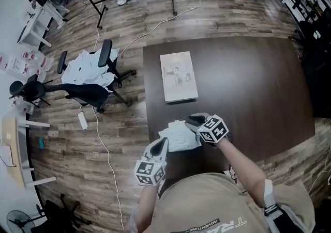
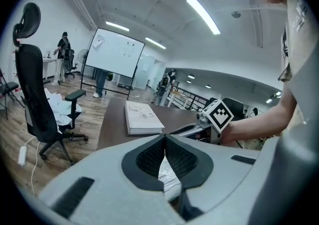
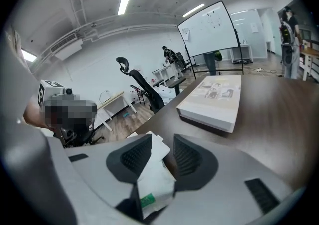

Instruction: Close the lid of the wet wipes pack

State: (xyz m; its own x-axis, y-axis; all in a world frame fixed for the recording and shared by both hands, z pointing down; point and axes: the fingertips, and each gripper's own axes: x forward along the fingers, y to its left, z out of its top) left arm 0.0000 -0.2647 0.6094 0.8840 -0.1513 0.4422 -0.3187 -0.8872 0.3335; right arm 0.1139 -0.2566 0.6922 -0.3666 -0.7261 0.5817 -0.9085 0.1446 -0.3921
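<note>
Left tool (image 2: 164, 141) pinching the lid flap (image 2: 167, 175); right tool (image 3: 162, 143) steadying the wet wipes pack (image 1: 178, 136).
We read the left tool's jaws as pressed together on a thin flap printed OPEN, at the pack edge farthest from the book (image 1: 178, 77). The right tool's jaws grip the soft pack at the corner nearest the book. The pack lies on the table (image 1: 258, 82), near the book on our side. We judge the closing step in hand, with the lid not yet sealed. The next move calls for laying the flap flat over the opening and pressing along it.
</note>
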